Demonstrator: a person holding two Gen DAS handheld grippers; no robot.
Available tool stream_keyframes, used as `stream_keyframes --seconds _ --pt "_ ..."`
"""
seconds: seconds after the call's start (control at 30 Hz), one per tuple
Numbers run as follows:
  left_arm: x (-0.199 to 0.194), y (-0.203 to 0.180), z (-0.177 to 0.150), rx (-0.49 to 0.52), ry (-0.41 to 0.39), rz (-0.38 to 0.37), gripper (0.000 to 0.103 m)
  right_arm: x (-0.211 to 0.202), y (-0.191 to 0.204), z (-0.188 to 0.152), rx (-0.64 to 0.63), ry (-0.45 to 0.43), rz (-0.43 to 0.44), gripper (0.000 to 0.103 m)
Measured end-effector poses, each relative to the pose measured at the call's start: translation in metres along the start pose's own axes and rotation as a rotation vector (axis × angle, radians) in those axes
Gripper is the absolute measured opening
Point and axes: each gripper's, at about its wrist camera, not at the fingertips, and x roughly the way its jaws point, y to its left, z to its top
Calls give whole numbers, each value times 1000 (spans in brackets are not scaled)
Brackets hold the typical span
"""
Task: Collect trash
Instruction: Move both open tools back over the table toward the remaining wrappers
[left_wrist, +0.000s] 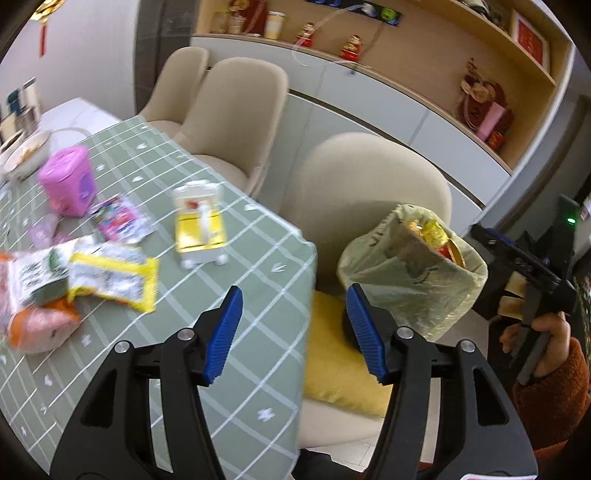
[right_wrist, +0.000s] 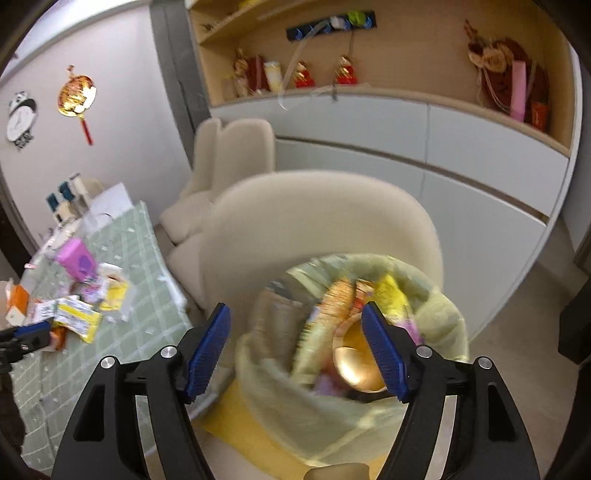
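Loosely crumpled wrappers (left_wrist: 110, 275), pale-green bin bag (left_wrist: 413, 273)

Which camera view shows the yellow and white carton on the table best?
The left wrist view: the yellow and white carton lies close and unobstructed on the green tablecloth. In the right wrist view it is small, far and partly lost among wrappers.

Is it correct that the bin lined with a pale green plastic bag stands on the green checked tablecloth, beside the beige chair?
Not quite. The bin lined with a pale green plastic bag stands on the beige chair, on its yellow cushion, not on the tablecloth. The left wrist view shows it.
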Motion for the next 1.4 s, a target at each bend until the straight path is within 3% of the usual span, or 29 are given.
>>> stream_keyframes --seconds 0.13,0.33,0.67,1.13,1.4 --pt "-22 39 -15 -61 -27 47 56 -15 46 0 -38 -47 96 70" --pt "-60 108 -45 -183 -58 132 56 -16 128 -14 -179 2 185 70" --pt "-120 207 -98 -346 -114 233 56 -16 242 -39 -276 54 345 70" --pt "-173 273 -125 -361 -174 242 56 -14 330 -52 -364 30 286 70" --pt "-158 277 -96 -283 -177 166 56 -9 336 -57 -380 -13 181 70"
